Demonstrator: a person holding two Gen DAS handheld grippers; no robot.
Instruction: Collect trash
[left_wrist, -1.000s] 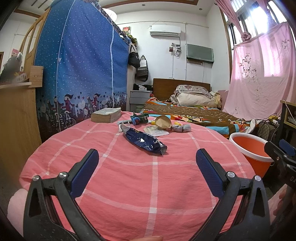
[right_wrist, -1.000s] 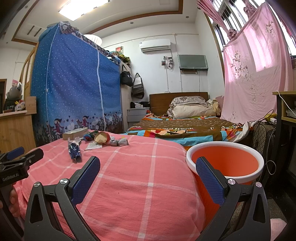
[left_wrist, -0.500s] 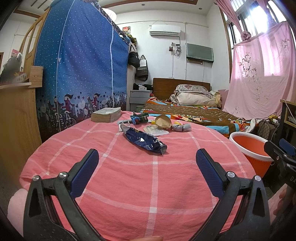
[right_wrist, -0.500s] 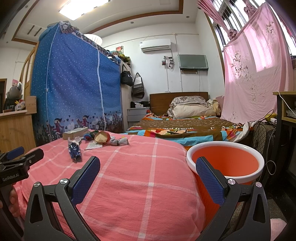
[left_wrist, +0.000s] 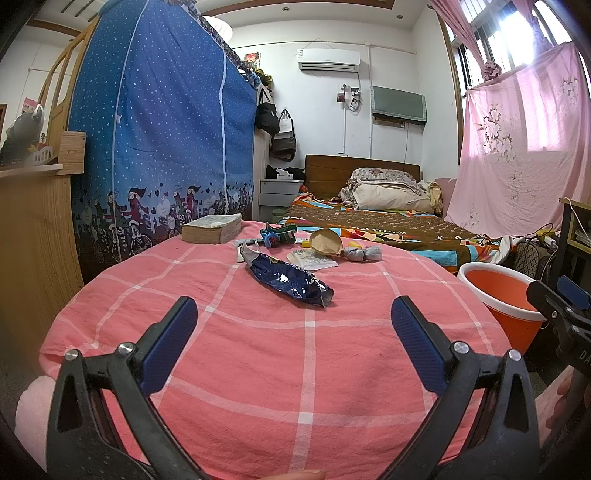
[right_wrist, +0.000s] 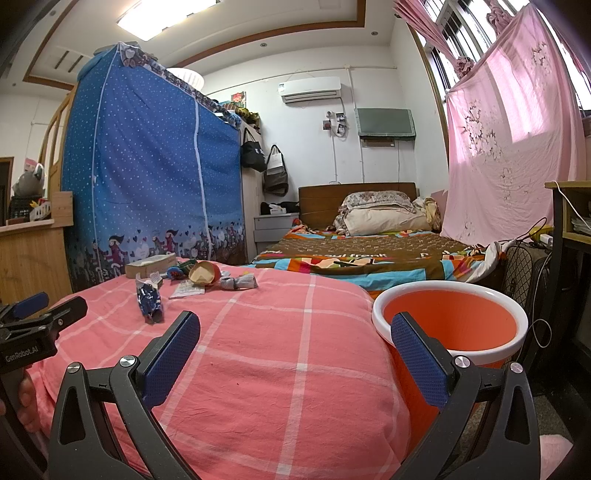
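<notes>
A crumpled dark blue snack bag (left_wrist: 286, 282) lies on the pink checked cloth (left_wrist: 258, 350), ahead of my open, empty left gripper (left_wrist: 293, 321). Behind it lie a white wrapper (left_wrist: 312, 259), a tan paper cup on its side (left_wrist: 327, 242), a grey crumpled wad (left_wrist: 362, 253) and a green-blue scrap (left_wrist: 275, 236). My right gripper (right_wrist: 295, 332) is open and empty, low over the cloth, with the orange bucket (right_wrist: 452, 319) close by its right finger. The bag (right_wrist: 149, 300) and cup (right_wrist: 203, 272) lie far left of it.
A thick book (left_wrist: 211, 229) lies at the cloth's far left edge. A wooden cabinet (left_wrist: 29, 236) stands left, a blue fabric wardrobe (left_wrist: 159, 129) behind, a bed (left_wrist: 376, 218) beyond. A desk and cables (right_wrist: 565, 240) stand right of the bucket.
Both grippers stay open and almost still. The left view has shifted very slightly; the trash has not moved.
</notes>
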